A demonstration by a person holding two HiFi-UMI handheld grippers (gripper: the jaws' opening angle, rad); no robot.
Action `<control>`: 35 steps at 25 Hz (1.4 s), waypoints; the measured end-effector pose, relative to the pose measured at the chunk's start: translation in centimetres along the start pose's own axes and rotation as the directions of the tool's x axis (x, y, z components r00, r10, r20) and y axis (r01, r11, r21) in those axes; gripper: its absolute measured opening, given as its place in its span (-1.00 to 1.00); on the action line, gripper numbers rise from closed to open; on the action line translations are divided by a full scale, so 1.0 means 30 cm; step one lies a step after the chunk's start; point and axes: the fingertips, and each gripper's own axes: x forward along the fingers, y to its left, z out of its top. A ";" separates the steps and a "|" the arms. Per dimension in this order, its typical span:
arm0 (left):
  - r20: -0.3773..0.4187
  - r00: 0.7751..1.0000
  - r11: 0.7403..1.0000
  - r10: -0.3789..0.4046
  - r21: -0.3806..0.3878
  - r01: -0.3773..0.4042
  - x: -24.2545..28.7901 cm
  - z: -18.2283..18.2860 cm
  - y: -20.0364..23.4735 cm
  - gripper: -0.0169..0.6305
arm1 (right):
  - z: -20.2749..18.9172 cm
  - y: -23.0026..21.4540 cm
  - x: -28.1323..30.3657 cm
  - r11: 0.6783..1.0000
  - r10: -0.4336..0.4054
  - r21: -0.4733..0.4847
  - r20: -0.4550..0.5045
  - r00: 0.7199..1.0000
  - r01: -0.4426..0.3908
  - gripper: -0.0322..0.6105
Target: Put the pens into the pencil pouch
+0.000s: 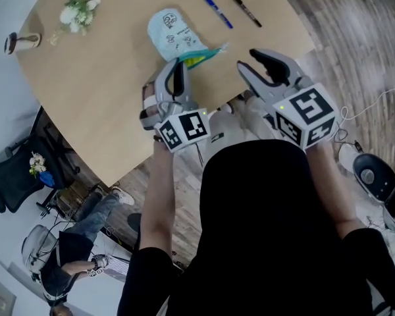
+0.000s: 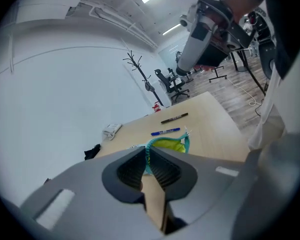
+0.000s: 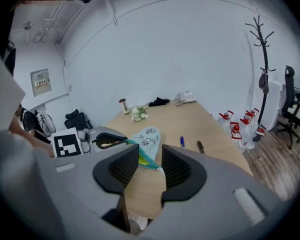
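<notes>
A pale blue pencil pouch (image 1: 173, 31) with drawings lies on the wooden table (image 1: 105, 97), its mouth open and showing yellow-green lining (image 2: 167, 144). My left gripper (image 1: 179, 70) is shut on the teal zipper edge of that mouth and holds it slightly off the table. Beyond the pouch lie a blue pen (image 1: 218, 11) and a black pen (image 1: 245, 10), side by side and apart from both grippers. My right gripper (image 1: 251, 63) hovers open just right of the pouch mouth, with nothing between its fingers. In the right gripper view the pouch (image 3: 148, 136) sits ahead and the pens (image 3: 182, 142) lie to its right.
A small bunch of white flowers (image 1: 78, 10) and a little stand (image 1: 20, 42) sit at the table's far left. The table's near edge runs just under my grippers. An office chair (image 1: 16, 176) and a seated person (image 1: 72, 255) are on the floor at left.
</notes>
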 end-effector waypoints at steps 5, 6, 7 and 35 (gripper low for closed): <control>0.005 1.000 0.999 0.004 -0.041 -0.003 0.023 0.058 0.058 -0.88 | 0.014 -0.032 0.008 1.000 0.000 0.022 0.015 1.000 0.000 -0.51; 0.005 1.000 0.999 0.006 -0.047 -0.006 0.029 0.066 0.070 -0.88 | 0.020 -0.040 0.012 1.000 0.001 0.023 0.017 1.000 -0.001 -0.51; 0.003 1.000 0.999 0.008 -0.053 -0.008 0.036 0.074 0.081 -0.88 | 0.027 -0.047 0.018 1.000 0.002 0.025 0.019 1.000 -0.003 -0.51; -0.214 0.977 0.957 0.009 -0.282 -0.071 0.221 0.196 0.292 -0.88 | 0.054 -0.390 0.237 0.993 0.118 0.028 -0.055 0.991 -0.117 -0.51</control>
